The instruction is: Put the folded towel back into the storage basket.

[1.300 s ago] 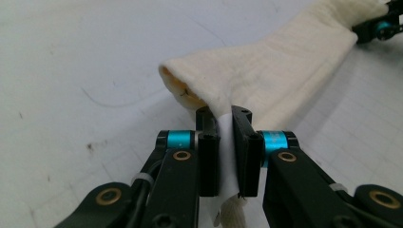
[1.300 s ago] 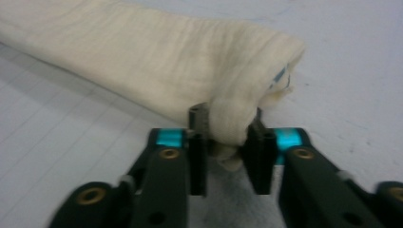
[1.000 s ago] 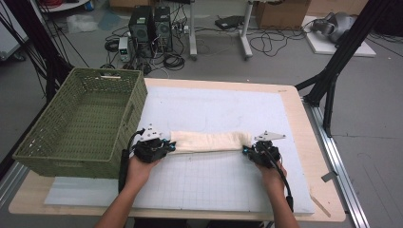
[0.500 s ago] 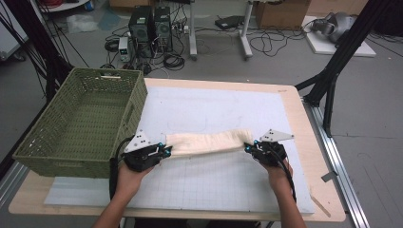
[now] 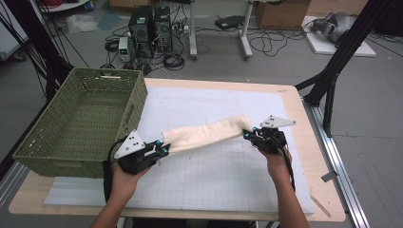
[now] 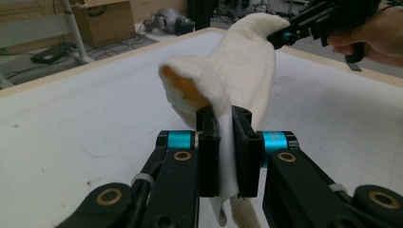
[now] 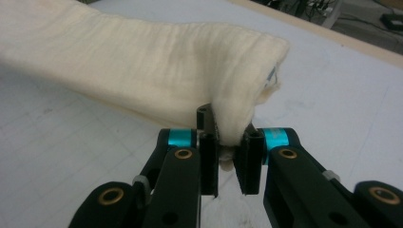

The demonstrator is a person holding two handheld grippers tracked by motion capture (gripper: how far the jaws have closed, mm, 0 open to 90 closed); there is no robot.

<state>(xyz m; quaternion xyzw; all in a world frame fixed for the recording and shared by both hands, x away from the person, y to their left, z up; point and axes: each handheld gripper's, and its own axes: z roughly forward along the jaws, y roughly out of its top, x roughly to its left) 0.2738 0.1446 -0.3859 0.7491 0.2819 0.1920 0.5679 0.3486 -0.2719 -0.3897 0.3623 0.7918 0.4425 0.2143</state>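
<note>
The cream folded cloth is soft woven fabric, matt, with a slightly fuzzy nap. My left gripper has matt black plastic jaws, glossy blue anodised metal collars and brass-coloured rivets; my right gripper matches. At 10 o'clock, the green rectangular basket is woven-pattern plastic. The white gridded mat is smooth and matt on a pale wooden tabletop.
</note>
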